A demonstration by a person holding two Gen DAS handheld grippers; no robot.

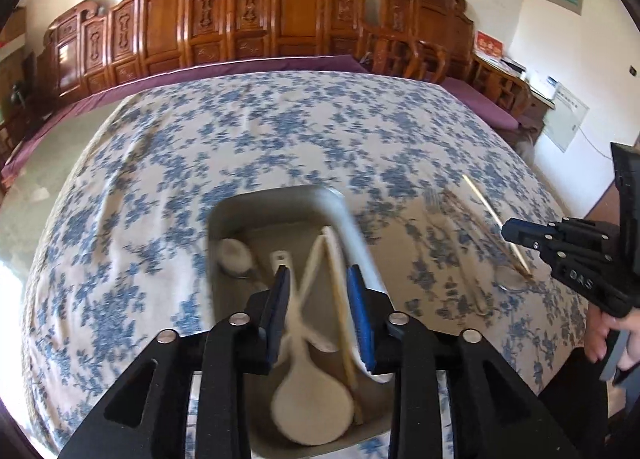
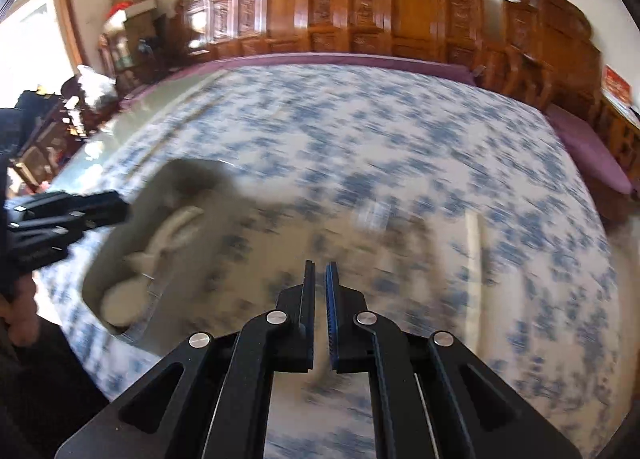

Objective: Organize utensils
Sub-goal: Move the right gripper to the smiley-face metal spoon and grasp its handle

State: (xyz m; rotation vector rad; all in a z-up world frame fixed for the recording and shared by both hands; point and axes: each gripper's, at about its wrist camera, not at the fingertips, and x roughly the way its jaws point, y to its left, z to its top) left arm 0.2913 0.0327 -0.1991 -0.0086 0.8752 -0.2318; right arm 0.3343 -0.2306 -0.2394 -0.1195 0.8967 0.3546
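Blue-flowered cloth (image 1: 248,147) covers the whole table; its far half lies bare up to the purple cushion (image 1: 256,65) along the carved wooden bench (image 1: 248,19). The near edge drops off at lower right in the left wrist view.

Right wrist view is heavily motion-blurred; the loose utensils on the cloth cannot be made out there. In the left wrist view a chopstick (image 1: 494,219), a fork (image 1: 434,199) and a metal spoon (image 1: 510,281) lie on the cloth right of the tray, partly smeared.

Grey tray (image 1: 224,219) sits near-centre, holding a white rice paddle (image 1: 312,411), a small white spoon (image 1: 236,257) and pale chopsticks (image 1: 338,299). Its near rim is cut off by the gripper body.

Left gripper (image 1: 322,279) hangs over the tray, jaws partly apart, pads clear of the paddle handle. Right gripper (image 2: 320,271) has its jaws almost together, with nothing between them.
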